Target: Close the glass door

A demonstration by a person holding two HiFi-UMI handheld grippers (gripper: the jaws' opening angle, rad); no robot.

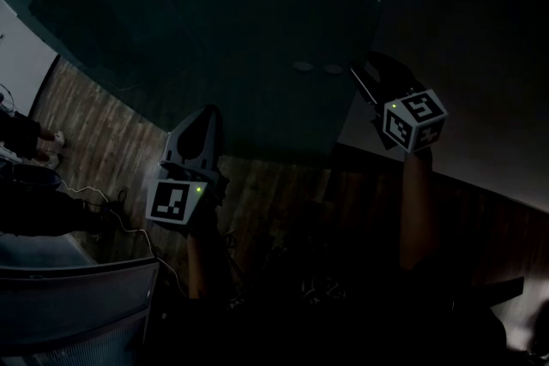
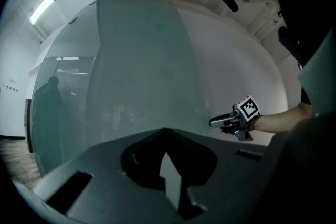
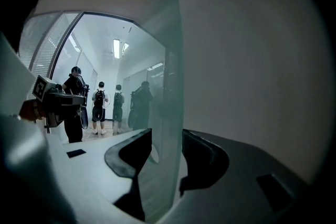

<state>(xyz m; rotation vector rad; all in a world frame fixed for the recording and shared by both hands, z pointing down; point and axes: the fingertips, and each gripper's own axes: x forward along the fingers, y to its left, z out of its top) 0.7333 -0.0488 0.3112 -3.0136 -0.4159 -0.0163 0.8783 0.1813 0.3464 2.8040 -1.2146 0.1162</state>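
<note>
Right fingers (image 3: 203, 159) straddle the glass door (image 3: 169, 92) edge, released, left fingers (image 2: 140, 165) clenched empty; closing push judged next.

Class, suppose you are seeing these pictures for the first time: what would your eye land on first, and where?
First the glass door, a pale green pane filling the left gripper view. Next its edge, standing between the open jaws of the right gripper. Beyond it, people with backpacks stand brightly lit at the left of that view.
</note>
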